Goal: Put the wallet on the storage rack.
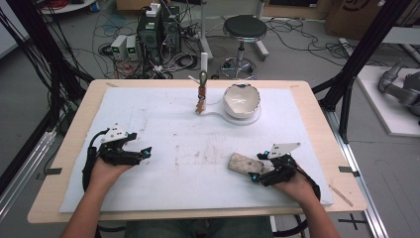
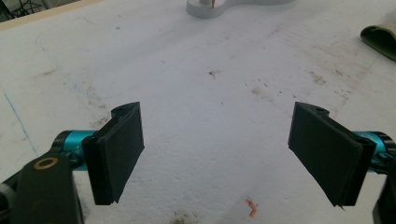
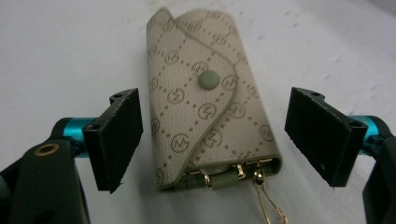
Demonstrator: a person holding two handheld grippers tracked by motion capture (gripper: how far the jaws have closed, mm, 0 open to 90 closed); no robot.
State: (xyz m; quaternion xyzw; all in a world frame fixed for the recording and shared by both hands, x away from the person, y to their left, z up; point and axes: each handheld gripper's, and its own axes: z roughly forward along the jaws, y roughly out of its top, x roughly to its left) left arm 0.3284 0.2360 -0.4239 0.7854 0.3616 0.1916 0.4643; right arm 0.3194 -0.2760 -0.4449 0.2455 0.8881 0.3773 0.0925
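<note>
At the bench's near edge, the right gripper stands with jaws wide on either side of a beige key pouch, not yet touching it; the grasp looks about to begin, with lifting still ahead. The pouch lies flat near the near right corner, monogram-patterned, its flap snapped shut, gold clips at its near end. The left gripper, jaws wide, holds nothing. Farther off, a white bowl sits by the far edge.

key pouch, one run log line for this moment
right gripper: open, astride key pouch | left gripper: open, nothing between fingers | pouch flat on table
</note>
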